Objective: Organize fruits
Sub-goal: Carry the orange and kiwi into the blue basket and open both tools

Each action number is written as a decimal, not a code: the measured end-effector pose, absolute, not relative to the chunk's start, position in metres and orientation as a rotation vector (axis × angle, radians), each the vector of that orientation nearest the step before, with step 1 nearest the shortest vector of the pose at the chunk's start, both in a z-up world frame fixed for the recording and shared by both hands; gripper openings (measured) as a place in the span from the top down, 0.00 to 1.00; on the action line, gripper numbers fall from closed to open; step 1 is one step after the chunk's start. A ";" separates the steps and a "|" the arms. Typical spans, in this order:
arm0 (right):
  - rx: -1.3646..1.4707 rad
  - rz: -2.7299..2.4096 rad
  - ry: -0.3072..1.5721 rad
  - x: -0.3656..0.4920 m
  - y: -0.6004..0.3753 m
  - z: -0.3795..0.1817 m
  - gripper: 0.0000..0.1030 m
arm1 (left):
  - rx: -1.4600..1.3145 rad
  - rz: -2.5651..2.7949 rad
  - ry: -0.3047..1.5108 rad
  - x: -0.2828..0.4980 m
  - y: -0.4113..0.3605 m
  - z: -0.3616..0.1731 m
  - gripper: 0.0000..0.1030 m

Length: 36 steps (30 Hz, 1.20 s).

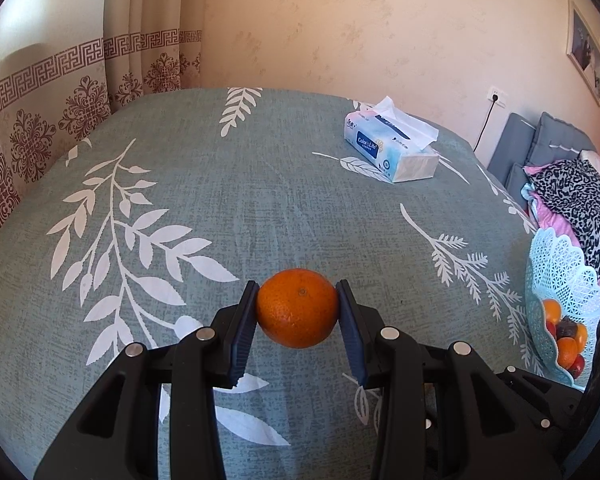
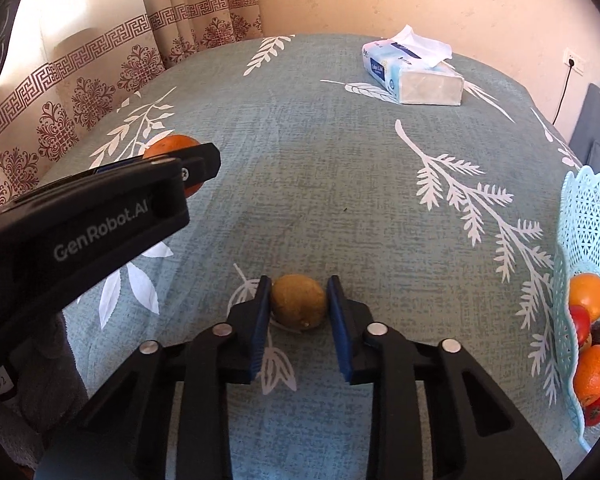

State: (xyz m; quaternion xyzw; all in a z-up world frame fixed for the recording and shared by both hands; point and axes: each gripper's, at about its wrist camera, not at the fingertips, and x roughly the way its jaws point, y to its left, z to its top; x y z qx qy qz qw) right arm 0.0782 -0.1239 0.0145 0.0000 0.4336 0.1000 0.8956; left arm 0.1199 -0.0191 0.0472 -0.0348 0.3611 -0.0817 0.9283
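Here, left tongs (image 1: 297, 309) are clamping an orange (image 1: 297, 308) | right tongs (image 2: 299, 305) are pinching a lemon (image 2: 299, 306) | next, likely: carrying both to the basket (image 2: 592, 216).

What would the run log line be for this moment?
left hand-held gripper: shut on orange | right hand-held gripper: shut on lemon | basket: holds fruit, at right | tissue pack: far side
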 end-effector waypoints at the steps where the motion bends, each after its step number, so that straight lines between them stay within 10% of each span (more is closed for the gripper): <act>1: 0.004 0.206 0.899 0.078 -0.125 0.015 0.72 | -0.071 -0.168 0.740 0.120 -0.019 0.047 0.62; 36: 0.187 -0.110 0.714 0.022 -0.267 0.074 0.72 | -0.014 -0.231 0.749 0.109 -0.047 0.043 0.62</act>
